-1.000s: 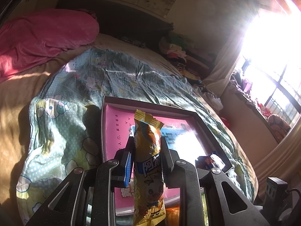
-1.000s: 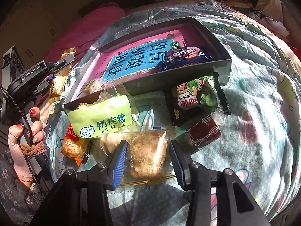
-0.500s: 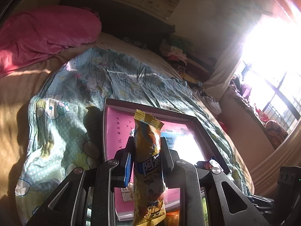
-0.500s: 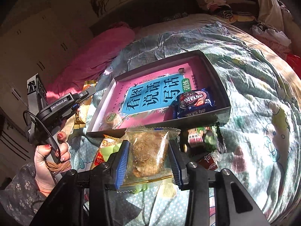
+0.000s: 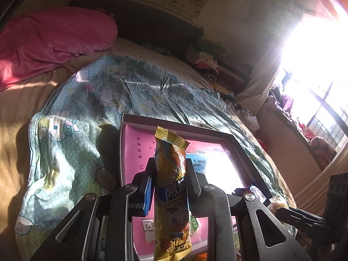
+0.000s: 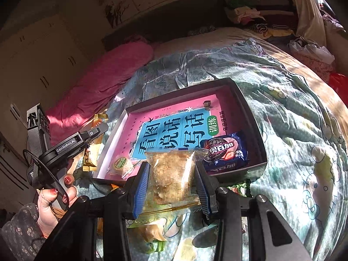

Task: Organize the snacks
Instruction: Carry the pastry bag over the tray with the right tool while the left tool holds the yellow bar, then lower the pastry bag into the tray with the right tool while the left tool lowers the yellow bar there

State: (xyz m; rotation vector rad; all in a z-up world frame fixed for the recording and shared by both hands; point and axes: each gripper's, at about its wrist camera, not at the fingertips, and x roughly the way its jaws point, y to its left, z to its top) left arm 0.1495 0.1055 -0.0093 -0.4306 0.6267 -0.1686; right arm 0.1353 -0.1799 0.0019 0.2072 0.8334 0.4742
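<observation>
Left gripper (image 5: pixel 169 187) clamps a long yellow foil snack packet (image 5: pixel 171 195) upright; right gripper (image 6: pixel 173 187) pinches a clear-wrapped brown pastry (image 6: pixel 171 176). Both hang at the near edge of the shallow pink-lined dark box (image 6: pixel 250 113), apparently for depositing.

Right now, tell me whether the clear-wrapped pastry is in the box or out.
Out. The right gripper is shut on the clear-wrapped pastry, held short of the box, near its front wall.

Black frames, blue-ribbed fingers (image 6: pixel 141 190), red-painted nails
</observation>
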